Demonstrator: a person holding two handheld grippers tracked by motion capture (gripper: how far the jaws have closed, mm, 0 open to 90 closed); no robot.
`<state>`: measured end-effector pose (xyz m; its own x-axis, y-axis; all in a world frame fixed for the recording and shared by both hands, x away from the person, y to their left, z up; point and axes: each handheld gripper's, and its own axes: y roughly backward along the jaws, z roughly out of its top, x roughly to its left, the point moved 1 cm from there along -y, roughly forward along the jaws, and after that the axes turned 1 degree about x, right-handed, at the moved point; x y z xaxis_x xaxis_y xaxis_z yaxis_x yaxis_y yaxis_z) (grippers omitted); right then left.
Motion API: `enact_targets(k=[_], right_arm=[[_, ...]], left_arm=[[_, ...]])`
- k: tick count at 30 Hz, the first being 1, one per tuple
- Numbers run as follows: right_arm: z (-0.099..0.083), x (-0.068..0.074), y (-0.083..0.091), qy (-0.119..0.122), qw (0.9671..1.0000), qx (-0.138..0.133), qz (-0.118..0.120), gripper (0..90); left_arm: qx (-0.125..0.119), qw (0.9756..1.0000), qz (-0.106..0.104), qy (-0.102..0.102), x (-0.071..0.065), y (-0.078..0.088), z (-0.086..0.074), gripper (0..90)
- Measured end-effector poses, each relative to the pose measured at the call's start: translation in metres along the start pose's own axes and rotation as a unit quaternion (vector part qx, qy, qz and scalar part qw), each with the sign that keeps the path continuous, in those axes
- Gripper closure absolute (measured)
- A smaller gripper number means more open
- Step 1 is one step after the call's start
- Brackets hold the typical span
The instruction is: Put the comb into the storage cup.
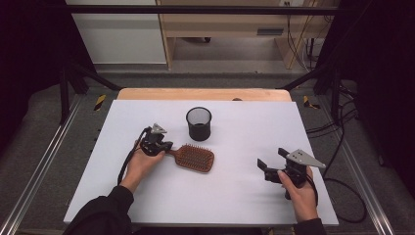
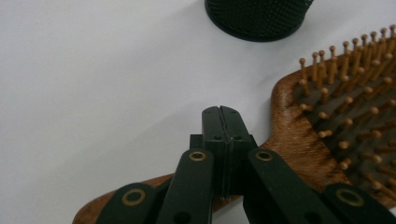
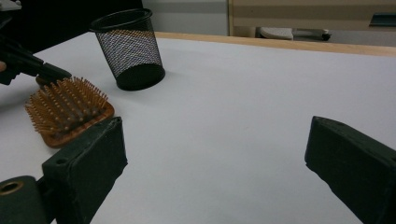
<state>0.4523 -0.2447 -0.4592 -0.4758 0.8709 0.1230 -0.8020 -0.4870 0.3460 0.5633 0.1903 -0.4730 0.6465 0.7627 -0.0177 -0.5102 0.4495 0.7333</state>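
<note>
Wooden and bristle-side up, the paddle hairbrush point(image 1: 193, 157) lies on the white surface point(image 1: 235, 196) just in front of the black mesh cup point(image 1: 199, 123), its handle pointing away from the cup toward the left hand-held gripper point(image 1: 164, 146). From the high view that gripper sits right at the handle end, while the right hand-held gripper point(image 1: 268, 165) rests well apart from the cup, on the brush's far side, with nothing between its jaws.

In the left gripper view, the left hand-held gripper point(image 2: 221, 113) has its jaws pressed flat together over the handle of the hairbrush point(image 2: 299, 140); they look closed on themselves rather than around the wood, which passes beneath them. The mesh cup point(image 2: 258, 18) stands just beyond the brush head.

In the right gripper view, the right hand-held gripper point(image 3: 215, 154) stands wide open over bare surface, with the hairbrush point(image 3: 70, 109) just beside the cup point(image 3: 130, 46), which stands upright.

The work in hand looks like taking the brush by its handle, probably to stand it in the cup. To do that well, the left jaws would need to open, straddle the narrow neck of the handle squarely, and close low on the wood so the heavy head cannot swing. Lifting slowly should keep the light cup from being knocked.
</note>
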Motion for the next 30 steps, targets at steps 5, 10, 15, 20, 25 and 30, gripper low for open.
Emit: enact_targets(k=[5,10,15,20,25,30], right_arm=[[0.000,0.000,0.000,0.000,1.0000,0.001,0.002,5.4],[0.000,0.001,0.000,0.000,1.0000,0.001,0.003,5.4],[0.000,0.001,0.000,0.000,1.0000,0.002,0.004,5.4],[0.000,0.001,-0.001,0.002,1.0000,0.003,0.006,5.4],[-0.001,0.001,-0.001,0.002,1.0000,0.004,0.007,5.4],[-0.001,0.002,-0.001,0.003,0.9999,0.005,0.009,5.4]], left_arm=[[0.015,0.9997,0.002,-0.017,-0.003,0.002,-0.002,90.0],[0.026,0.9994,0.001,-0.025,-0.006,0.003,-0.007,90.0],[0.030,0.9991,-0.005,-0.028,-0.008,0.006,-0.011,90.0],[0.036,0.9987,-0.008,-0.035,-0.010,0.009,-0.012,90.0],[0.041,0.9983,-0.014,-0.039,-0.013,0.010,-0.013,90.0],[0.042,0.9981,-0.020,-0.041,-0.016,0.012,-0.015,90.0]])
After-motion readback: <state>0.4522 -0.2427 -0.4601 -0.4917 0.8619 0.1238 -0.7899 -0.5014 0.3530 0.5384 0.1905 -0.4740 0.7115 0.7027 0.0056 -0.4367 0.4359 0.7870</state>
